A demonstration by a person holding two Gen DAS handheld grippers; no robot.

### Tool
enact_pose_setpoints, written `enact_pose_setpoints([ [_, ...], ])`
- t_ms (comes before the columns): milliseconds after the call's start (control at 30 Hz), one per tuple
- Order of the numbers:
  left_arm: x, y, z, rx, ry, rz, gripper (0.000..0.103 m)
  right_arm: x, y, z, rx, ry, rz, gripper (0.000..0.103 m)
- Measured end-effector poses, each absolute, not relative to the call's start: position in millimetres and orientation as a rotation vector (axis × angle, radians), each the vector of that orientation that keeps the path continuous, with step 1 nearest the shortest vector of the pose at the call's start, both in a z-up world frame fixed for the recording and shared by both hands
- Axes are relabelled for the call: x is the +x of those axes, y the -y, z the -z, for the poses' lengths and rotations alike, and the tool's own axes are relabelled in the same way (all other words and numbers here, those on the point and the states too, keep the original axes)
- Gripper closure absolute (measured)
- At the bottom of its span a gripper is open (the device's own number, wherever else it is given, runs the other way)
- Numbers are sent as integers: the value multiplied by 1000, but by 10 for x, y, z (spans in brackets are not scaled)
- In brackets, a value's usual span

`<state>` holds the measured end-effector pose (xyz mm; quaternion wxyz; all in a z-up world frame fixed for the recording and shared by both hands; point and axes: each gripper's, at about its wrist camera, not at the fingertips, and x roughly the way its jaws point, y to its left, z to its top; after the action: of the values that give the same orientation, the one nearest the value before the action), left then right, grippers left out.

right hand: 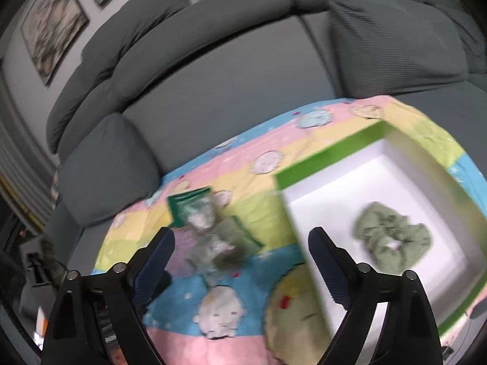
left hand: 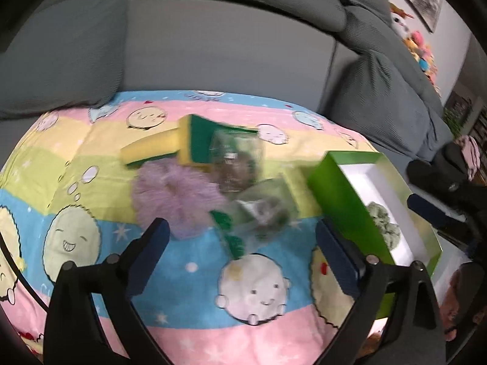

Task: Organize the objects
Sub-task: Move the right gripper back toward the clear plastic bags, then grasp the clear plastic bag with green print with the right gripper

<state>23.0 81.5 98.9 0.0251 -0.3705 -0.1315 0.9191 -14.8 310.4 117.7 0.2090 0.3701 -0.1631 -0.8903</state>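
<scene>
Nearest in the left wrist view, the left gripper (left hand: 240, 240) has its jaws released and wide apart, holding nothing above the cartoon-print cloth (left hand: 91, 188). Just beyond the fingertips lies a cluster: a purple mesh puff (left hand: 173, 197) on the left, clear plastic packets (left hand: 243, 179) in the middle with their long axis running near-right to far-left, and two yellow-and-green sponges (left hand: 170, 146) at the far side, touching one another. All are blurred.

The right gripper (right hand: 240, 249) is likewise spread open and empty, the packets (right hand: 213, 234) between and just past its fingertips. To its right sits a green box (right hand: 319, 158) with a white inside, its long side running near to far. A green scrunchie (right hand: 392, 240) lies flat inside it, right of the right finger.

Behind the cloth stands a grey sofa (right hand: 213, 76), with framed pictures (right hand: 51, 30) on the far left wall.
</scene>
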Motion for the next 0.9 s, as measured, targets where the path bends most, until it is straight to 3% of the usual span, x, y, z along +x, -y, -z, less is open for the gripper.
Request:
enact_pose_setpoints([
  [233,123,-528,-766,-1205,563,-2855,2,-420,-2513,-1163,1103,359,2323,7],
  [467,-26,-556,-484,-1268,624,-2769,2,-757,-2311,-653,1270,402,2243,7],
  [900,-228,-790,-327,-1272,694,-2694,5,-958,-2280,-382,1308,361,2211,7],
])
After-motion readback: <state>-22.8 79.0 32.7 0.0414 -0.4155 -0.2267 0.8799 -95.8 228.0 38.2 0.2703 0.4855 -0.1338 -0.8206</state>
